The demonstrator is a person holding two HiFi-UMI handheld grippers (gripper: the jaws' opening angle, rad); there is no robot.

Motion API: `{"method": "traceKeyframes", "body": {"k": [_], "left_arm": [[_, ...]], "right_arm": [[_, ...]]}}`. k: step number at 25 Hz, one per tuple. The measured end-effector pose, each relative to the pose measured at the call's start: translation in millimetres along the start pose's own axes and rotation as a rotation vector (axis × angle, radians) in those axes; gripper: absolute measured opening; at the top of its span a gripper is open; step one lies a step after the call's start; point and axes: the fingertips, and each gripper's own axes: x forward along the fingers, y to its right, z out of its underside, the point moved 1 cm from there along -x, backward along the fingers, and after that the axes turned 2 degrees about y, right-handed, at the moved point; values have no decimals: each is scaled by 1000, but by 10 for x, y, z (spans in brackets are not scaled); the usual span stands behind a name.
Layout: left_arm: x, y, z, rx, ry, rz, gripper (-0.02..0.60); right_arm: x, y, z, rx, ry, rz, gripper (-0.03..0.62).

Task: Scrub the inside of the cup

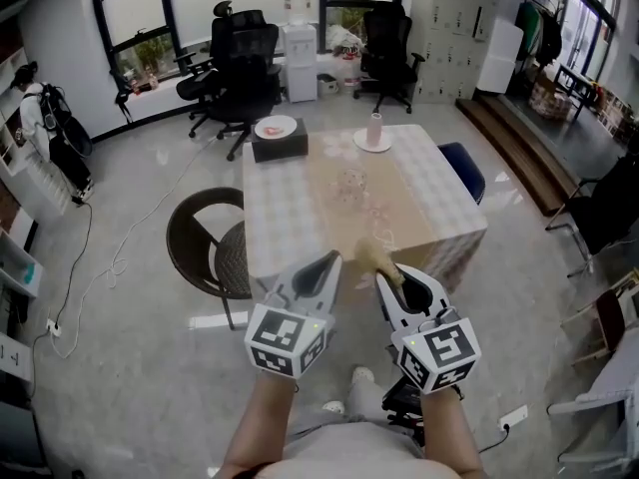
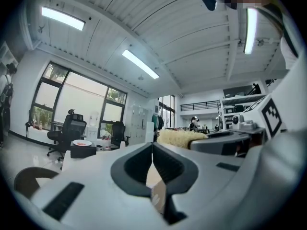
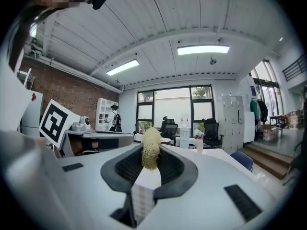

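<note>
The right gripper (image 1: pixel 387 279) is pinching a fuzzy yellow fibre scrubber (image 3: pixel 151 148), while the left gripper (image 1: pixel 331 263) is pressed shut on nothing. What looks like the clear glass cup (image 1: pixel 351 182) is standing mid-table, well ahead. I'd be opening the left gripper early to steady it.

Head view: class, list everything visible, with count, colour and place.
Checked-cloth table: one, white-beige, centre.
Clear glass cup: one, transparent, mid-table.
Black box with plate: one, table's far left.
Pink cylinder on white plate: one, table's far edge.
Brown wicker chair: one, left of table.
Blue chair: one, right of table.
Black office chairs: several, by windows.
Fluffy yellow scrubber: one, in right gripper.
Left gripper: one, grey, shut, empty.
Right gripper: one, grey, shut on scrubber.
</note>
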Motion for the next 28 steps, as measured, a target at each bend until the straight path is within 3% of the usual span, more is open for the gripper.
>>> {"method": "traceKeyframes", "body": {"k": [12, 28], "left_arm": [[482, -238, 160, -6, -19, -42, 12], [1525, -837, 252, 1, -69, -115, 12]], "right_arm": [[407, 527, 87, 15, 13, -31, 72], [1354, 1307, 130, 66, -19, -111, 72]]}}
